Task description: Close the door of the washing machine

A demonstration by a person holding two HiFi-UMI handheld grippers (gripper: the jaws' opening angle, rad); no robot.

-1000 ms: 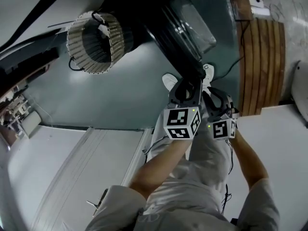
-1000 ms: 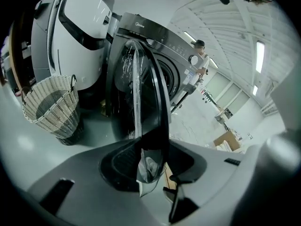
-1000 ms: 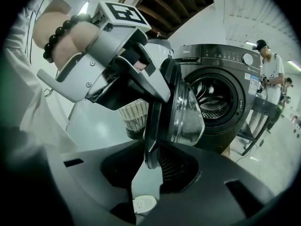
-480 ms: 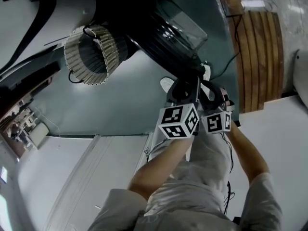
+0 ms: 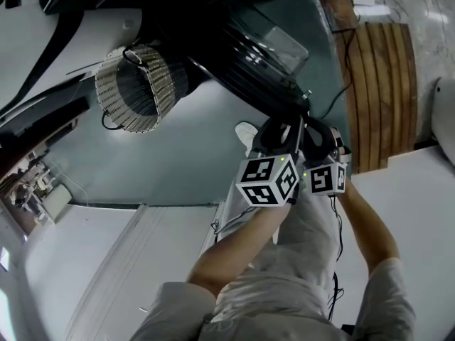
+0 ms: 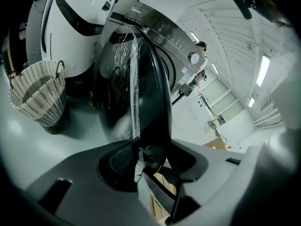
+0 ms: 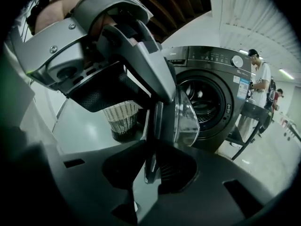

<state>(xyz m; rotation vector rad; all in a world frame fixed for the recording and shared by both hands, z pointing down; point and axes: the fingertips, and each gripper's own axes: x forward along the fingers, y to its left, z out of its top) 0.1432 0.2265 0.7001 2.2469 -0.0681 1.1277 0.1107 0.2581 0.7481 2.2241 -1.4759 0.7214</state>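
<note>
The dark front-loading washing machine (image 7: 207, 93) stands with its round door (image 5: 263, 62) swung out. The door's glass bowl (image 7: 186, 121) faces the drum. In the head view both grippers sit side by side on the door's free edge. The left gripper (image 5: 281, 130) is beside the right gripper (image 5: 320, 137). In the left gripper view the door's thick black rim (image 6: 153, 93) runs down between the jaws of the left gripper (image 6: 148, 166), which have just been opening and still touch it. The jaws of the right gripper (image 7: 150, 171) have just been closing on the thin edge.
A woven laundry basket (image 5: 135, 87) stands on the grey floor left of the door. A slatted wooden platform (image 5: 380, 91) lies to the right. A white appliance (image 6: 75, 22) stands beside the washer. A person (image 7: 261, 79) stands at the washer's far side, and my own legs are below the grippers.
Both grippers have shifted a short way sideways together, still on the door's edge, and the door's angle has changed slightly. The basket sits lower in the view as the head moved.
</note>
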